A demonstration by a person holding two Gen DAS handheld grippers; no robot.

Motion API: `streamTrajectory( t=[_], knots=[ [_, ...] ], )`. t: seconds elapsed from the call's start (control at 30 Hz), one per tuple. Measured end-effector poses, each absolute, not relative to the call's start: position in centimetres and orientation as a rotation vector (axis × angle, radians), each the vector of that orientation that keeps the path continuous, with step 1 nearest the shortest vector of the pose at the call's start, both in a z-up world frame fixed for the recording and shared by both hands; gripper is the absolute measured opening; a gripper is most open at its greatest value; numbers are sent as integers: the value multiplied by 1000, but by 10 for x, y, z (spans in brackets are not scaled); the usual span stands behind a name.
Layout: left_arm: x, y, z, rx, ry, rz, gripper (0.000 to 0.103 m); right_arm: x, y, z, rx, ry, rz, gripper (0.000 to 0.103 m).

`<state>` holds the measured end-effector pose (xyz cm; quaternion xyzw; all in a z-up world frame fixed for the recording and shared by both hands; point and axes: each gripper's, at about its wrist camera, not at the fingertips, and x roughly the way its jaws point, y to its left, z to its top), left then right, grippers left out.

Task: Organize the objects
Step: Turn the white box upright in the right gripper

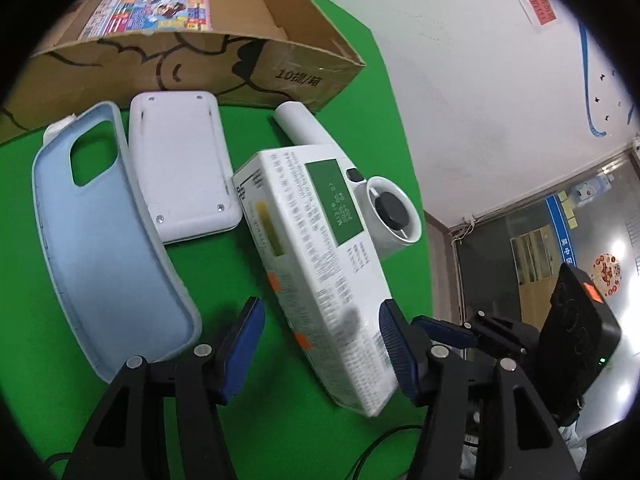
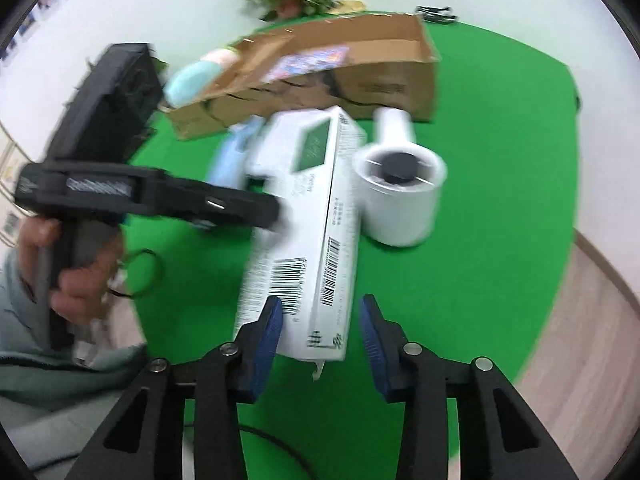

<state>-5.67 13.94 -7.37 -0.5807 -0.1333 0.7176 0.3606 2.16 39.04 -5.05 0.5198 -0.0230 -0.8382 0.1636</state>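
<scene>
A white printed carton with a green panel lies tilted on the green table; it also shows in the right wrist view. My left gripper is open, its pads on either side of the carton's near end. My right gripper is open around the carton's barcode end, left pad close to it, right pad apart. A light blue phone case, a white flat device and a white handheld fan lie near an open cardboard box.
The box holds a colourful printed pack. The table's right edge drops to the floor. In the right wrist view the left gripper body and the hand holding it are at the left. A black cable lies on the table in front.
</scene>
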Motion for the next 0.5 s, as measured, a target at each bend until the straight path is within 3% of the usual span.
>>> streamTrajectory(
  t=[0.13,0.2,0.27,0.3,0.33,0.5],
  knots=[
    [-57,145,-80,-1528,-337,1836,58,24,410,-55,1538,-110,-2394,35],
    [-57,148,-81,-1531,-336,1834,58,25,405,-50,1499,-58,-2429,42],
    [-56,151,-80,-1534,-336,1840,58,24,398,-43,1430,-73,-2428,80],
    [-56,152,-80,-1536,-335,1843,58,25,393,-38,1392,-85,-2434,88],
    [-57,152,-80,-1538,-339,1845,58,26,387,-36,1372,-83,-2439,92],
    [-59,154,-84,-1557,-349,1855,58,10,350,-42,1347,30,-2451,92]
  ],
)
